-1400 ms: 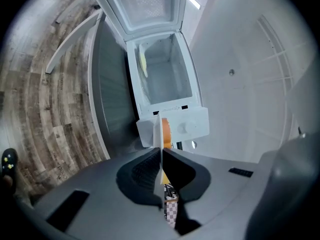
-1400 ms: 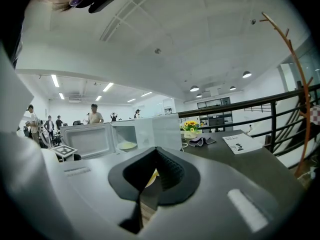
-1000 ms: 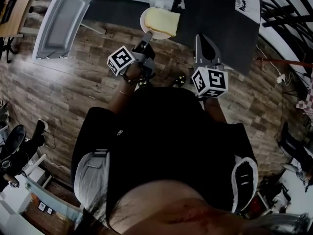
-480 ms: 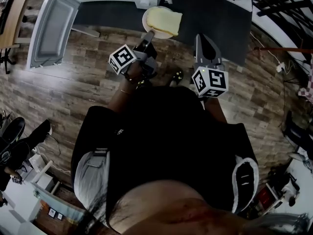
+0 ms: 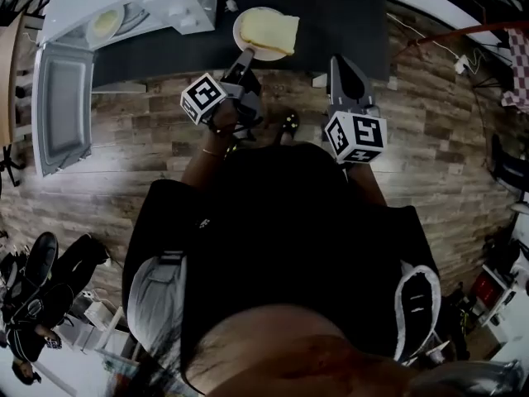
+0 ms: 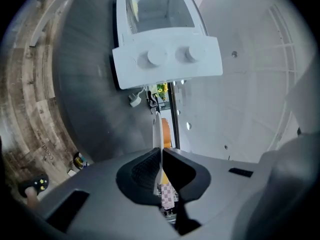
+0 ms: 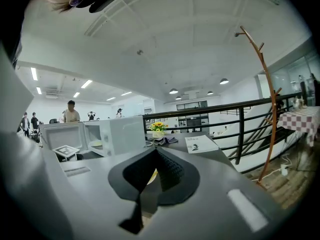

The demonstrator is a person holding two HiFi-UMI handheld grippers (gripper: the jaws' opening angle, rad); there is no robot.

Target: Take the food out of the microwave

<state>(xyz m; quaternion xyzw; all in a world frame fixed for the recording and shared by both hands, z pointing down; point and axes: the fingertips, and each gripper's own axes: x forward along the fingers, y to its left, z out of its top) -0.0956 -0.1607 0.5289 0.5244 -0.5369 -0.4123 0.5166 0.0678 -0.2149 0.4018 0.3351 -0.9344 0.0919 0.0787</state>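
My left gripper [image 5: 245, 56] is shut on the near rim of a white plate [image 5: 254, 41] carrying a pale yellow slab of food [image 5: 269, 30], held over the dark table [image 5: 331, 19]. In the left gripper view the plate [image 6: 157, 129] runs edge-on between the pressed pads of that gripper [image 6: 159, 158]. The white microwave [image 5: 132, 2] stands at the upper left with its door [image 5: 59, 110] swung open and a second plate [image 5: 106, 23] inside. My right gripper [image 5: 341, 64] hovers to the right of the plate, shut and empty, its tips meeting [image 7: 154, 155].
The right gripper view shows the microwave [image 7: 107, 134], a flower pot [image 7: 158, 128] and a printed sheet [image 7: 200, 144] on the table, with a black railing [image 7: 240, 129] behind. Wood floor [image 5: 132, 139] lies below. A power cord [image 6: 134, 100] hangs at the microwave's side.
Both grippers and the plate have shifted together along the table, away from the microwave, which now shows more fully at the upper left. The left gripper's hold on the plate is unchanged.
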